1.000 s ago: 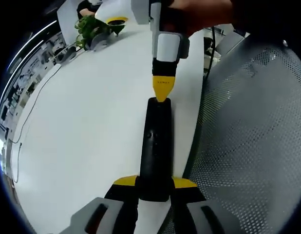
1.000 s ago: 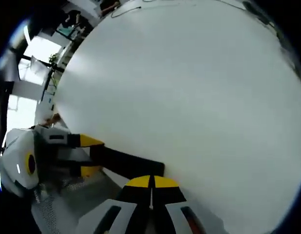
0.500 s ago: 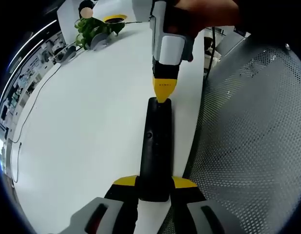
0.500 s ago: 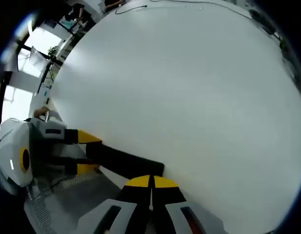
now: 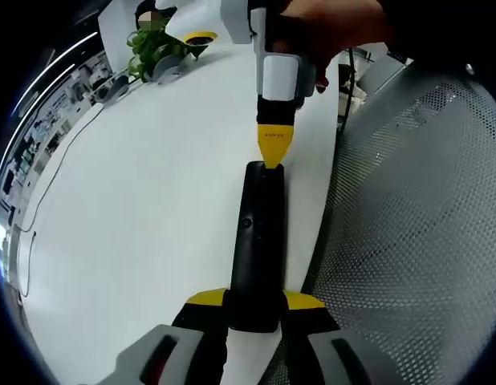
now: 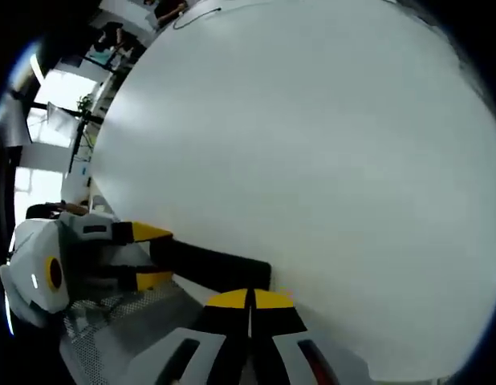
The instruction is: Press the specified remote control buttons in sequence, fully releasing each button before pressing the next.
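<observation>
white tabletop (image 5: 152,200) runs under everything. at six o'clock my left gripper (image 5: 254,309) pinches the near end of the black remote (image 5: 256,241). at its far end, toward twelve, my right gripper (image 5: 272,152), jaws pressed together, tips onto the remote's top edge. i judge a press is underway; next, lift fully clear.
</observation>
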A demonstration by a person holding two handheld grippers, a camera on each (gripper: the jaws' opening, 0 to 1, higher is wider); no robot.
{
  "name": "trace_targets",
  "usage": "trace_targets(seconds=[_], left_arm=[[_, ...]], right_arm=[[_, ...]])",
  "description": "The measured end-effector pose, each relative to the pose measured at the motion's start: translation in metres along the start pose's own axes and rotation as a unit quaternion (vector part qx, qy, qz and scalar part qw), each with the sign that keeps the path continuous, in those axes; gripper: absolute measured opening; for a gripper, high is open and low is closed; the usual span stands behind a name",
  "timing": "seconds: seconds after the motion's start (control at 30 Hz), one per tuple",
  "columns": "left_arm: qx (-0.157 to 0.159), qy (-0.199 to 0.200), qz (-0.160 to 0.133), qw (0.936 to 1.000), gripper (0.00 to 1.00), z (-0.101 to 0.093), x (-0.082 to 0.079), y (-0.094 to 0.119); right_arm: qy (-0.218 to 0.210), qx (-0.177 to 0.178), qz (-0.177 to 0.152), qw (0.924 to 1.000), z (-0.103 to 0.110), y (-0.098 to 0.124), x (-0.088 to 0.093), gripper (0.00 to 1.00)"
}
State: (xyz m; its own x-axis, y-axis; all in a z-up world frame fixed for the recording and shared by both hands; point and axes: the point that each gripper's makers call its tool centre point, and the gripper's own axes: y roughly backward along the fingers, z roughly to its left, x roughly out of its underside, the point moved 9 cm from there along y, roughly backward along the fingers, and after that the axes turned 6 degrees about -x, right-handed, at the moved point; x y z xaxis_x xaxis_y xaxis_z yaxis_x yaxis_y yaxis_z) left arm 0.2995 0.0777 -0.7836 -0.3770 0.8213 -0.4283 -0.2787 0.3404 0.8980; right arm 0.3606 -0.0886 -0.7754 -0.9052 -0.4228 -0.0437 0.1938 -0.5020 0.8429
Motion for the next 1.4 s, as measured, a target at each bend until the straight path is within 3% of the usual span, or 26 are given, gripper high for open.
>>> trace_targets(seconds=[0.87, 1.1, 1.4], left_arm=[[0.001, 0.002, 0.001, 1.0000, 0.25, 0.0003, -0.0003, -0.0006], [0.002, 0.003, 0.003, 1.0000, 0.25, 0.0005, -0.0008, -0.0008], [0.001, 0.005, 0.001, 1.0000, 0.25, 0.0006, -0.0005, -0.0009]], right_arm=[[0.048, -0.011, -0.002, 0.9988, 0.0091, -0.0066, -0.0036, 0.00], [-0.007, -0.051, -0.014, 0.9986, 0.0006, -0.0058, -0.0038, 0.00], [0.000, -0.050, -0.010, 0.9987, 0.0029, -0.0073, -0.0039, 0.00]])
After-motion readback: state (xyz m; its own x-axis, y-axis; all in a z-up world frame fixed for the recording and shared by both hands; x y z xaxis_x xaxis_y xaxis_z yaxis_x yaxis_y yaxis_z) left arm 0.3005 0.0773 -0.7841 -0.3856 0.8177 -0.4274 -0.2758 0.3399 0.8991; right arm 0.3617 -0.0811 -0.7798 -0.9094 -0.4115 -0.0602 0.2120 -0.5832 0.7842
